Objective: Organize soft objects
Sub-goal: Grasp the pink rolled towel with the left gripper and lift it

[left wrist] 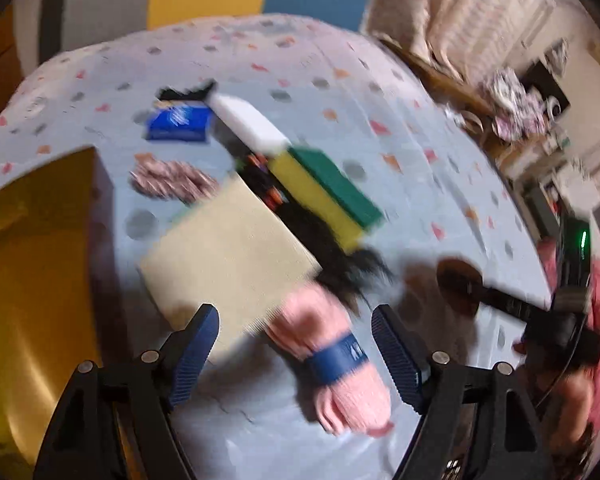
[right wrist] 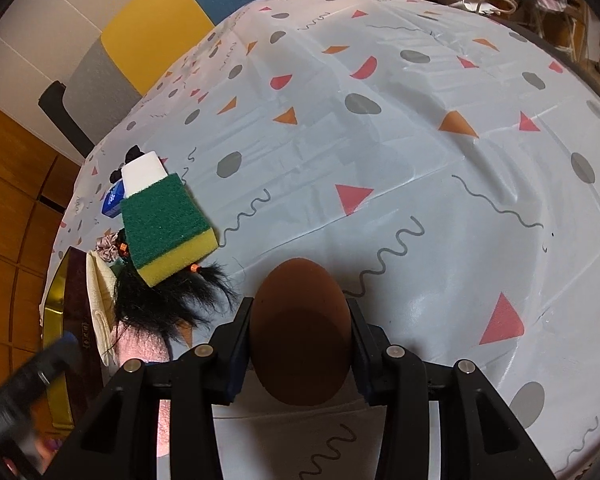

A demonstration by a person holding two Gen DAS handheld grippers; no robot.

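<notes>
My left gripper [left wrist: 296, 311] is open, its blue fingers [left wrist: 204, 332] standing either side of a pink rolled cloth with a blue band [left wrist: 336, 344] that lies on the table untouched. Just beyond the roll are a beige cloth pad [left wrist: 228, 256], a black hairy piece [left wrist: 340, 268], a yellow-and-green sponge [left wrist: 324, 188] and a white sponge [left wrist: 252, 120]. My right gripper [right wrist: 298, 320] is shut on a brown egg-shaped sponge [right wrist: 300, 328], held just above the tablecloth. That brown sponge [left wrist: 458, 280] also shows to the right in the blurred left wrist view.
A gold box [left wrist: 32, 280] stands at the left of the table. A blue tissue packet [left wrist: 178, 122] and a striped scrunchie [left wrist: 172, 180] lie behind the pad. The patterned tablecloth [right wrist: 420, 160] stretches away to the right. Cluttered furniture [left wrist: 516, 108] stands past the table's far edge.
</notes>
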